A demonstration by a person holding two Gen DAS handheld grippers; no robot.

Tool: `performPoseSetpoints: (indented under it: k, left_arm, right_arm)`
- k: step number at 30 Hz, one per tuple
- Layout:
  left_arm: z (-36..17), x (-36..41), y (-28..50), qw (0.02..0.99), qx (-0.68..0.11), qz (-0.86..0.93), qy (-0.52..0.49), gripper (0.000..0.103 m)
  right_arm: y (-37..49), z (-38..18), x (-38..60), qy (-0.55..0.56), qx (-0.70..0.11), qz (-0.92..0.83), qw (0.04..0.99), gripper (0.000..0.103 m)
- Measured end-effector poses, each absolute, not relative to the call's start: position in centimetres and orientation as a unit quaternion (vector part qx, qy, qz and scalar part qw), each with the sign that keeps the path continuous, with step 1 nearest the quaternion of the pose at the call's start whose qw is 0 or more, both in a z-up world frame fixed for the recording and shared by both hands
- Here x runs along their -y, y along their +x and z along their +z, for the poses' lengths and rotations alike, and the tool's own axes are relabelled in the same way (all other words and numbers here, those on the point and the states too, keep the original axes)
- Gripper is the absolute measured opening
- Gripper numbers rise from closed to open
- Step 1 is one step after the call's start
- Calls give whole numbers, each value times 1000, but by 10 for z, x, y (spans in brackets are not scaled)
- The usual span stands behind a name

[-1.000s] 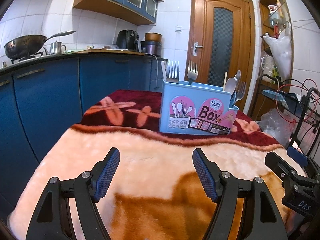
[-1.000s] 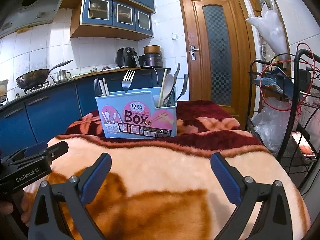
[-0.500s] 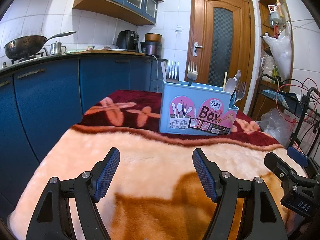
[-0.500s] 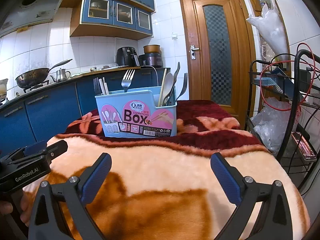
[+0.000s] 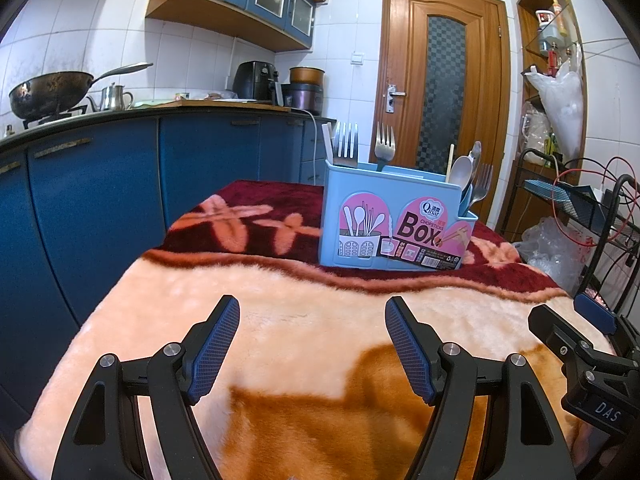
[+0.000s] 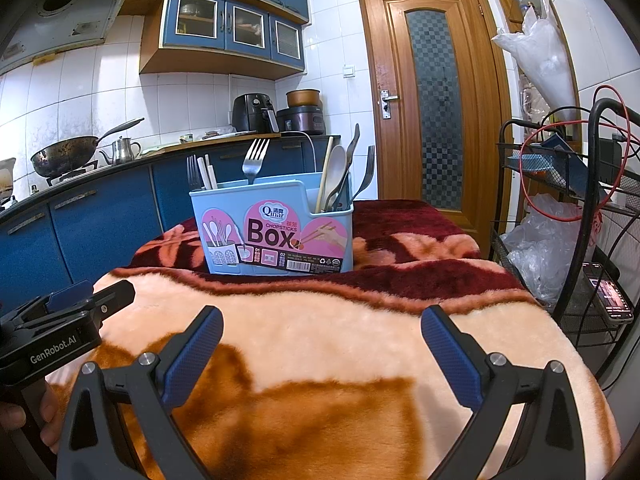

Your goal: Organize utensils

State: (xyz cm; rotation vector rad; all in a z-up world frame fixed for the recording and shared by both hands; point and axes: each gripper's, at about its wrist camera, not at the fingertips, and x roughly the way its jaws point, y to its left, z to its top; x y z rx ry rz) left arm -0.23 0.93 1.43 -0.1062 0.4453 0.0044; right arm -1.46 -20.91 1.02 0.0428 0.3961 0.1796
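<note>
Biggest risk here is the tall light-blue plastic utensil box [image 6: 276, 232] getting tipped. It's stood on a fluffy peach, orange and dark-red plush blanket [image 6: 320, 340], so the footing is probably soft, and it's loaded with long stuff poking well above the rim. If one handle is pulled sideways instead of straight up, the whole box could be dragged over or slid along the fleece. The cluster at the lower right-hand compartment, a pale spoon [image 6: 337, 172], a wooden chopstick [image 6: 325, 172] and a couple of dark-looking handles, is packed tight, so a neighbour could easily be snagged and lifted out with it. Exactly how many pieces are wedged in there can't be made out from either view.

The steel fork [image 6: 253, 160] near the middle is stood more on its own, with white chopsticks [image 6: 209, 176] and another fork [image 5: 346, 144] kept at the left end.

As for the tools: the left gripper [image 5: 312, 340] is held wide open with nothing between its blue pads, and the right gripper [image 6: 322, 354] is spread just as wide and is empty too. Both are hovered low over the near, peach part of the blanket, side by side. The box is set well ahead of both, at the far dark-red end, roughly straight in front and untouched.
</note>
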Motion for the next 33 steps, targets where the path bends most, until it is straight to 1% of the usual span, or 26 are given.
performPoseSetpoints:
  k: [33]
  left_arm:
    - [15,-11,-1,974,-221,4,-48,76]
  right_arm:
    - [-14,10,210,22,-197,89,976,101]
